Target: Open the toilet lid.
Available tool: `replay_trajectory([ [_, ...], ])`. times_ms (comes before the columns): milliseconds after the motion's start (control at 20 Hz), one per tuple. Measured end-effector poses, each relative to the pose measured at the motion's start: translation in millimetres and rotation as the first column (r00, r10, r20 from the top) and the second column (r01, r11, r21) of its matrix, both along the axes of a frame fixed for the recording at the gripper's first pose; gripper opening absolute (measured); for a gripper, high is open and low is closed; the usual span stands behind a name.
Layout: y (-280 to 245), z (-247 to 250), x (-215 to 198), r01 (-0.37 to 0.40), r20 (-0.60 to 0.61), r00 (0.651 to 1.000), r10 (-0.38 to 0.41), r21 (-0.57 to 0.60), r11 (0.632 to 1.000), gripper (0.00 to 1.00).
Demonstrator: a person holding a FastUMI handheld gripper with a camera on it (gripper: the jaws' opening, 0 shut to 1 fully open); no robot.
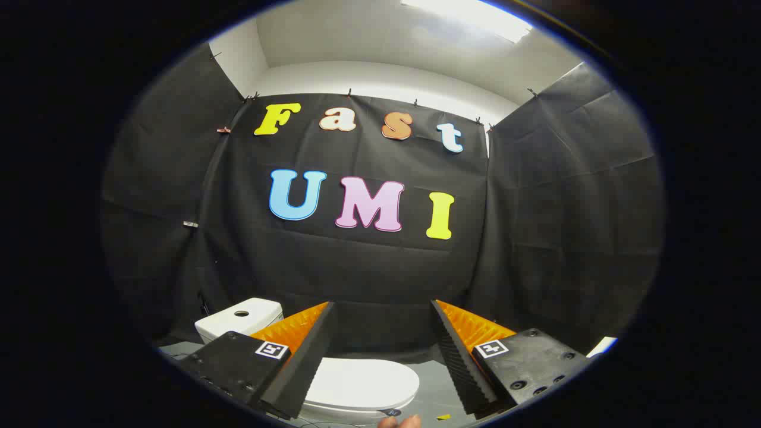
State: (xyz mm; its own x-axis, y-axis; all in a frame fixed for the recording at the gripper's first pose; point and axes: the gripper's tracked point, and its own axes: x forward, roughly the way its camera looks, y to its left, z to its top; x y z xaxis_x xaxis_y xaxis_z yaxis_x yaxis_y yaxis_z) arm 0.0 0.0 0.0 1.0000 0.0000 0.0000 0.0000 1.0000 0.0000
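A white toilet stands low ahead, its lid (pixel 364 384) lying flat and closed over the bowl. The white tank (pixel 241 318) with a round button hole on top sits behind it, left of the left finger. My gripper (pixel 383 312) is held well above the toilet, open, with a wide gap and nothing between the fingers. The lid shows through the gap, below and beyond the fingertips. The left finger (pixel 309 351) hides part of the lid's left side and part of the tank.
Black cloth walls close the booth at the back and on both sides. Grey floor (pixel 437 392) lies to the right of the toilet. A person's fingertips (pixel 399 422) show at the lid's near edge. A small white object (pixel 603 345) sits low by the right wall.
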Motion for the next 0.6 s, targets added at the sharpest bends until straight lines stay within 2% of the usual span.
replay_trajectory([
  [400, -1.8, -1.5, 7.4, 0.0, 0.008, 1.0, 0.001, -0.007, 1.0, 0.98],
  [600, -7.7, -5.3, 14.1, 0.019, 0.003, 1.0, -0.019, -0.054, 0.998, 0.98],
])
